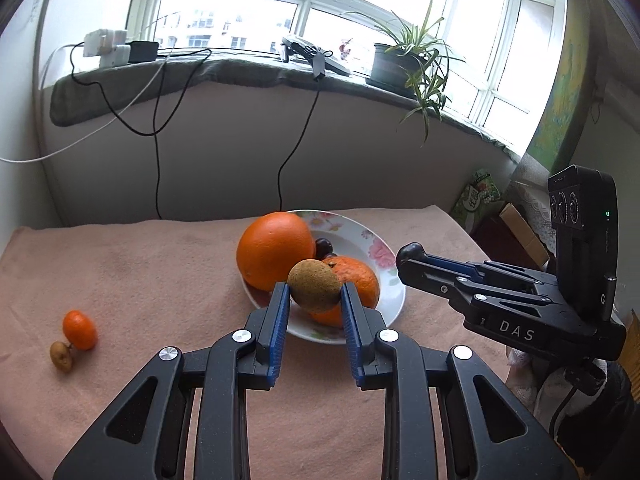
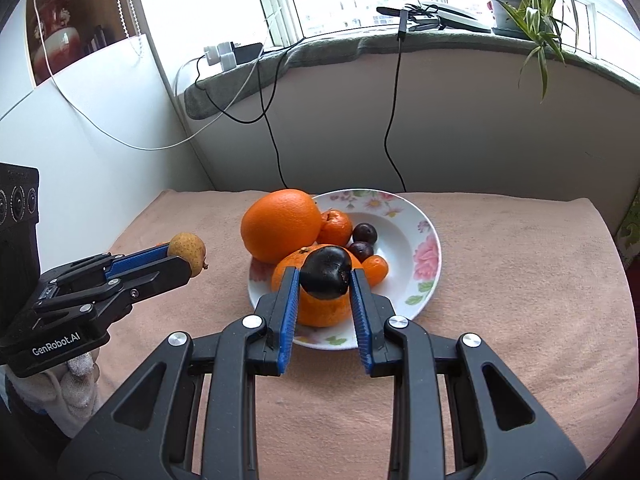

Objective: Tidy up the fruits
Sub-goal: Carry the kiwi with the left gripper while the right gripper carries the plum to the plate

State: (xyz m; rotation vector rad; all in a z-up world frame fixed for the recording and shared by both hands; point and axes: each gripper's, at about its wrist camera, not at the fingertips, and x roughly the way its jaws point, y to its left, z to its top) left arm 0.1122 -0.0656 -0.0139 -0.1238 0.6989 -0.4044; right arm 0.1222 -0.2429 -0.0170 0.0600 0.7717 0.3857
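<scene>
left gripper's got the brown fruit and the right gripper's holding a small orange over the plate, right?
Not quite: the right gripper holds a dark plum, not an orange, over the plate, as the right wrist view shows. The left gripper does hold the brown fruit.

Brown round fruit [image 1: 315, 286]: clamped between left gripper [image 1: 314, 290] pads, above plate edge. Dark plum [image 2: 326, 272]: pinched in right gripper [image 2: 325, 276]. Floral plate [image 2: 404, 248]: holds large orange [image 2: 282, 225], tangerines, plums. Small orange fruit [image 1: 80, 329] and brown fruit [image 1: 61, 356]: touching, on cloth.
</scene>
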